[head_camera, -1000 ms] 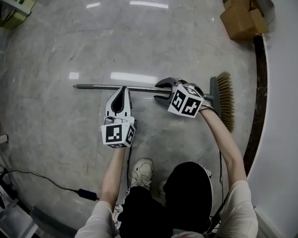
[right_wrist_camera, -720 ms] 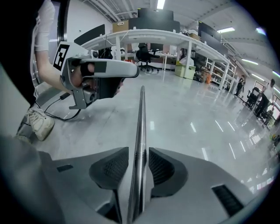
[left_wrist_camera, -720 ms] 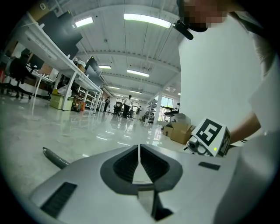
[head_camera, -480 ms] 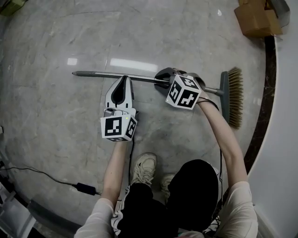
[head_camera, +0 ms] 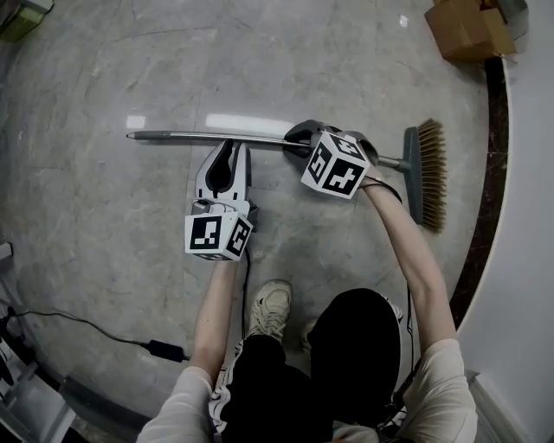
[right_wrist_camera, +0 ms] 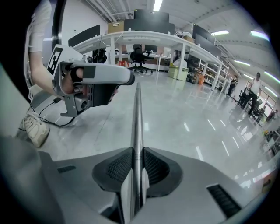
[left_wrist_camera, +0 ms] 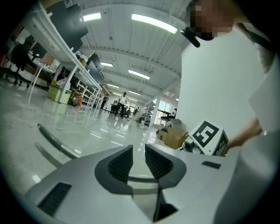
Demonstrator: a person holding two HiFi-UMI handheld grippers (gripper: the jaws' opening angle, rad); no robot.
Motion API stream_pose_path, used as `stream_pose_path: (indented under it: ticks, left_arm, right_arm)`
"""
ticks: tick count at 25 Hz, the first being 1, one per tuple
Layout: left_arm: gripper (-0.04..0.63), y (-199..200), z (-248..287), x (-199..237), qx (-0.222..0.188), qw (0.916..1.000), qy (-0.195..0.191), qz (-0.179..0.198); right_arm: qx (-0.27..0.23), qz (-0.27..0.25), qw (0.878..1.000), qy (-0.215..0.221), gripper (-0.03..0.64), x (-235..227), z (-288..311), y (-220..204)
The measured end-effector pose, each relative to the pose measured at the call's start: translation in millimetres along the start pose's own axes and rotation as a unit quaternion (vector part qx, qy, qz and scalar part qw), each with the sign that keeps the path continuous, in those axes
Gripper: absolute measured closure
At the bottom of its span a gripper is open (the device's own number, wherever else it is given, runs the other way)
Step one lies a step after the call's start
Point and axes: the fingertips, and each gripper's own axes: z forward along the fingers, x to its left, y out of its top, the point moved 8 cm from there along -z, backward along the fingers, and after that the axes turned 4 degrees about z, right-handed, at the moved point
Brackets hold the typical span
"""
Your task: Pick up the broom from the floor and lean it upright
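The broom lies flat on the grey floor, its metal handle (head_camera: 208, 138) running left and its bristle head (head_camera: 426, 173) at the right. My right gripper (head_camera: 299, 138) points steeply down on the handle near the head; its jaws are closing, and the pads press the handle (right_wrist_camera: 138, 118) on both sides at the right gripper (right_wrist_camera: 138, 162). My left gripper (head_camera: 232, 149) is held level just this side of the handle's middle, not touching it. Its jaws are opening, and nothing is between the pads of the left gripper (left_wrist_camera: 139, 153). The handle (left_wrist_camera: 54, 140) shows low at the left.
Cardboard boxes (head_camera: 467, 26) sit at the far right by a dark floor border (head_camera: 485, 216) and a white wall. A black cable (head_camera: 78, 324) with an adapter (head_camera: 164, 350) trails at the near left. The person's shoe (head_camera: 268, 307) is just behind the grippers.
The right gripper has sunk onto the handle and its jaws have narrowed around it. The left gripper's jaws have parted from shut; that hand stayed in place.
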Motion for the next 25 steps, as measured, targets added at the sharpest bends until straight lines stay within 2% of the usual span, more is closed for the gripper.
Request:
stream_pose_path:
  ticks: [3,6,9,10,13,16,18,19,20,22,25]
  left_arm:
    - [0.480,23.0,-5.4,-5.2,-0.002,1.0000,-0.002,-0.003]
    - [0.463,68.5,-2.3,-20.6,-0.013,0.9995,-0.028,-0.001]
    - [0.388,128.7,20.5,-42.4,-0.034,0.9960,-0.078,-0.028]
    - [0.369,151.0,31.5,-54.2,-0.040,0.9939,-0.099,-0.027]
    - [0.365,215.8,62.3,-105.7,-0.062,0.9837,-0.169,0.004]
    - [0.365,260.0,74.4,-170.8,-0.086,0.9659,-0.241,0.042]
    - [0.367,280.8,76.2,-215.9,-0.106,0.9501,-0.282,0.081]
    - [0.398,289.1,77.1,-238.2,-0.115,0.9411,-0.303,0.094]
    - [0.434,295.9,78.0,-260.2,-0.124,0.9308,-0.328,0.102]
    - [0.449,306.8,77.9,-306.0,-0.137,0.9087,-0.380,0.106]
    - [0.460,319.5,68.7,-376.9,-0.151,0.8761,-0.443,0.115]
  right_arm:
    - [-0.019,0.008,0.999,-0.024,0.525,-6.7,-35.0,16.1]
    - [-0.050,0.027,0.997,-0.054,0.525,-15.4,-91.2,34.0]
    - [-0.078,0.047,0.991,-0.102,0.525,-32.3,-158.0,52.1]
    - [-0.088,0.057,0.987,-0.120,0.525,-37.8,-181.8,56.8]
    - [-0.118,0.089,0.974,-0.171,0.525,-46.1,-254.2,61.5]
    - [-0.150,0.113,0.961,-0.204,0.525,-35.6,-315.0,51.2]
    - [-0.171,0.126,0.950,-0.228,0.527,-25.8,-350.3,40.3]
    - [-0.181,0.134,0.944,-0.243,0.529,-20.8,-368.2,34.1]
    - [-0.189,0.143,0.936,-0.259,0.531,-15.0,-385.9,27.3]
    - [-0.202,0.162,0.919,-0.297,0.534,-0.3,-420.7,11.4]
    - [-0.220,0.194,0.885,-0.362,0.532,26.8,-470.0,-13.8]
